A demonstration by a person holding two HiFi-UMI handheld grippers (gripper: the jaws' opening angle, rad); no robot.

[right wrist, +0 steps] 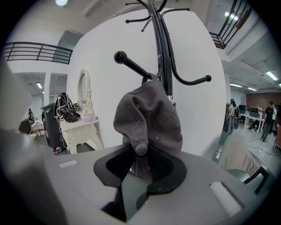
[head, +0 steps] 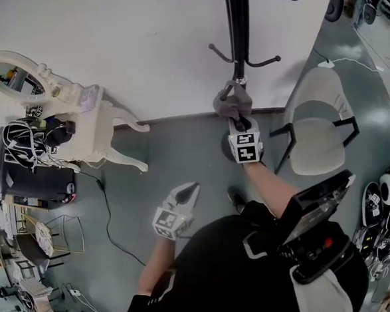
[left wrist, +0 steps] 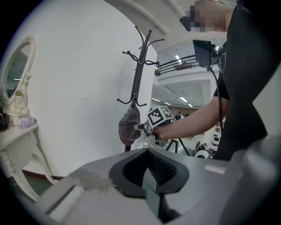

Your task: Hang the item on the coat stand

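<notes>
The right tool (right wrist: pixel 140 166) was clamped on the cap's (right wrist: pixel 149 116) lower edge, holding it up against the stand (right wrist: pixel 161 48) at a low hook (right wrist: pixel 131 65), apparently to seat it there. The left tool (left wrist: pixel 151 173), closed and empty, hung low, unneeded.

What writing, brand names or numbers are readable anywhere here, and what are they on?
No readable words anywhere.
Patterns on the cubes: black-and-white squares, no letters.
Faint marks on the grey cap: too blurred to read.
Clutter by the white dresser: too small to read.
</notes>
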